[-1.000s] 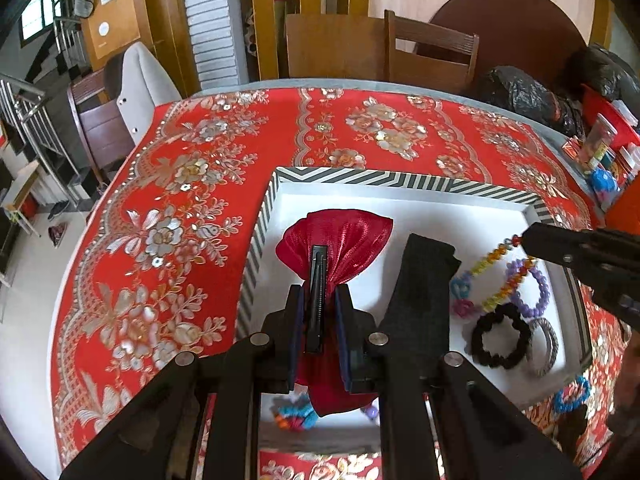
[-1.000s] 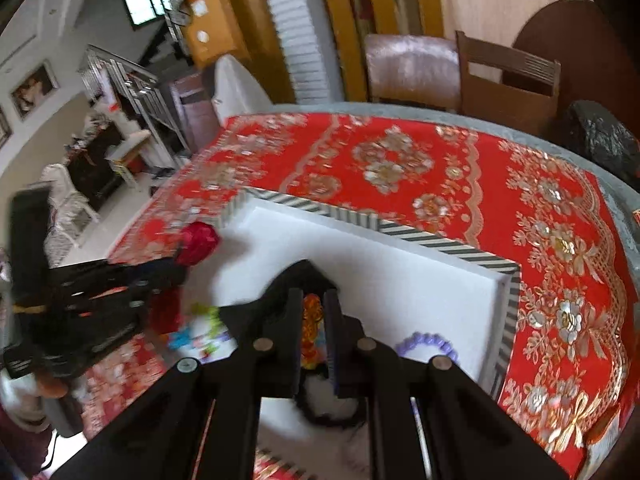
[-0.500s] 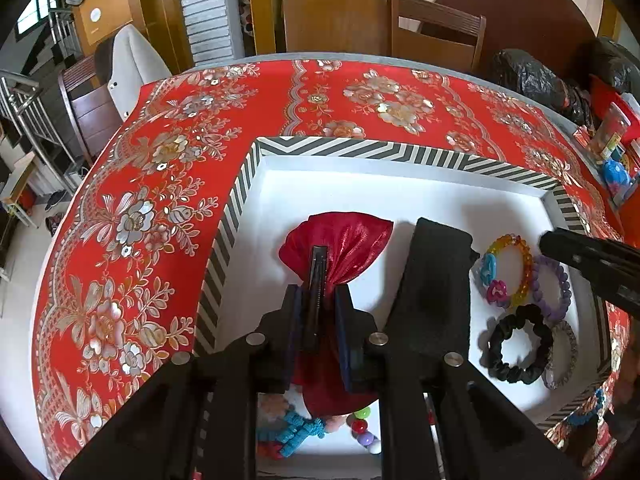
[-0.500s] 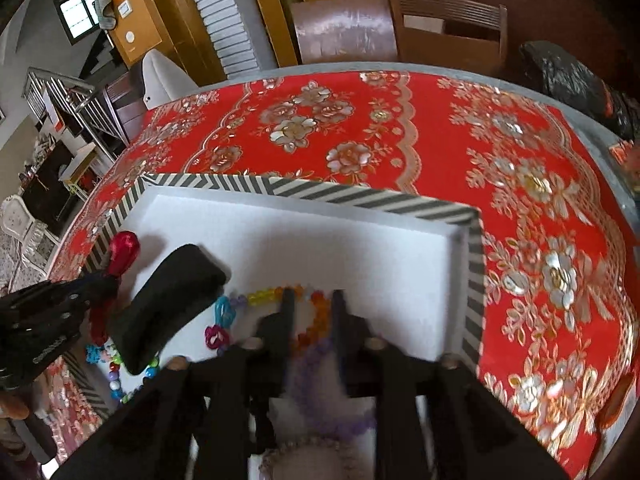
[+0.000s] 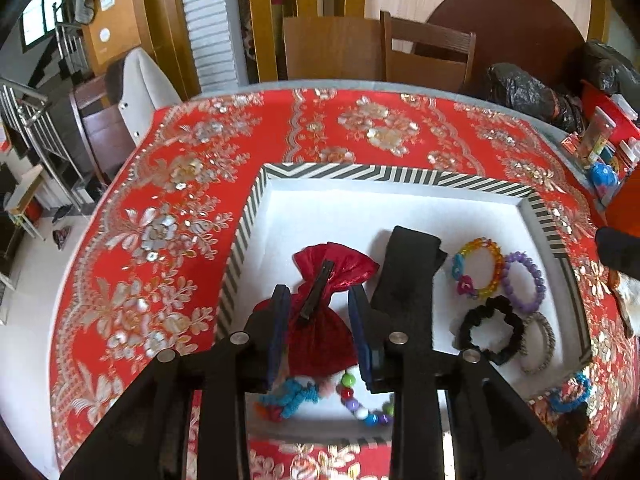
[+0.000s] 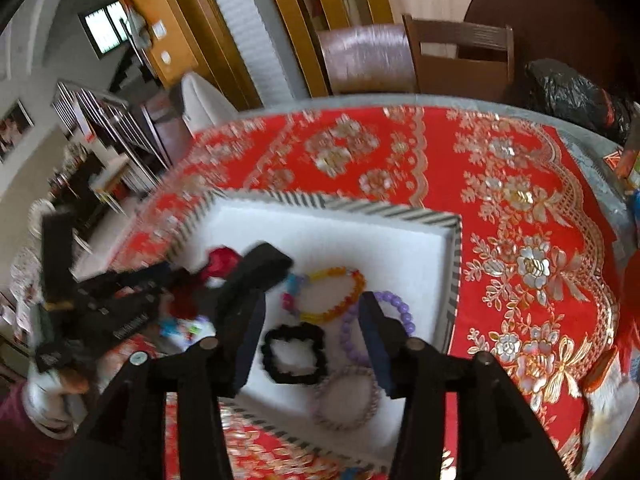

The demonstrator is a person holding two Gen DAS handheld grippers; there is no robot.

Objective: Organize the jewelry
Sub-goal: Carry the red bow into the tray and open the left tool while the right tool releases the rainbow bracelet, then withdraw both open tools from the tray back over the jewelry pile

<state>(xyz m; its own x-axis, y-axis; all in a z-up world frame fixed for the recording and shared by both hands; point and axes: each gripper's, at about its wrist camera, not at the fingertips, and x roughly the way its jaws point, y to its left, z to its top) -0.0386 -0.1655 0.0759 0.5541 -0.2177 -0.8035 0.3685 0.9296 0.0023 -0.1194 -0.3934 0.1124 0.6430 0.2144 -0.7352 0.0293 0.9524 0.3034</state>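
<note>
A white tray with a striped rim [image 5: 360, 172] holds the jewelry. In the left wrist view my left gripper [image 5: 320, 300] is open over a red satin pouch [image 5: 320, 320] with a black hair clip [image 5: 316, 292] lying on it. A black case [image 5: 408, 280] lies to its right, then an orange bead bracelet [image 5: 478, 268], a purple bead bracelet [image 5: 524, 276], a black scrunchie [image 5: 490, 330] and a grey bangle [image 5: 540, 344]. In the right wrist view my right gripper [image 6: 312, 320] is open above the orange bracelet [image 6: 336, 296], black scrunchie [image 6: 294, 354] and purple bracelet [image 6: 376, 324].
Blue and multicolour bead pieces [image 5: 320, 396] lie at the tray's near edge. The tray sits on a red floral tablecloth [image 5: 180, 200]. Wooden chairs [image 5: 424, 52] stand behind the table. Black bags [image 5: 532, 96] and small bottles [image 5: 600, 148] are at the far right.
My left gripper has opened and let go of the black clip, which now lies on the red pouch. My right gripper has opened, released the orange bracelet in the tray and drawn back.
</note>
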